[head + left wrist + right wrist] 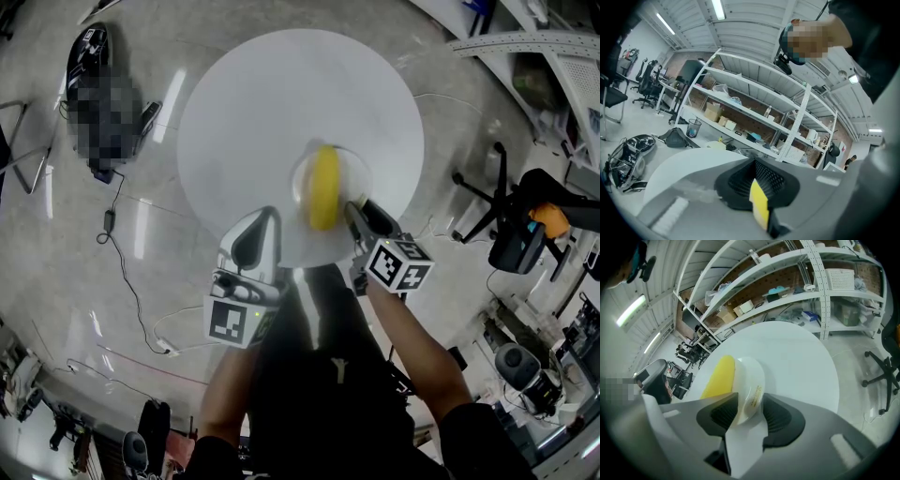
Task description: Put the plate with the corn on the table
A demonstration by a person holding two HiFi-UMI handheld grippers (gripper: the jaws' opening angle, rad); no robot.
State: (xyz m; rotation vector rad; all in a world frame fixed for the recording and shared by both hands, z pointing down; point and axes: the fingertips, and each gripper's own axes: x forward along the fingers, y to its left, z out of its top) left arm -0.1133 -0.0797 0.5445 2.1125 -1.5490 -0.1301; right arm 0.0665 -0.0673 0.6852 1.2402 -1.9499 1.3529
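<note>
The plate [751,380] with the corn [719,376] sat on the round worktop [801,357], near its close edge. The right tool [749,411] stood wide astride the rim, seemingly not pinching it, since the worktop bore the load. The left tool [265,225], jaws together and empty, hung idle alongside.

- A black office chair [511,239] stands on the glossy pale floor [56,262].
- A thin dark cable [129,281] trails across that floor.
- White metal shelving [787,263] carries cardboard boxes [725,314] and a white basket [839,280].
- Strip lights [717,9] glow overhead.
</note>
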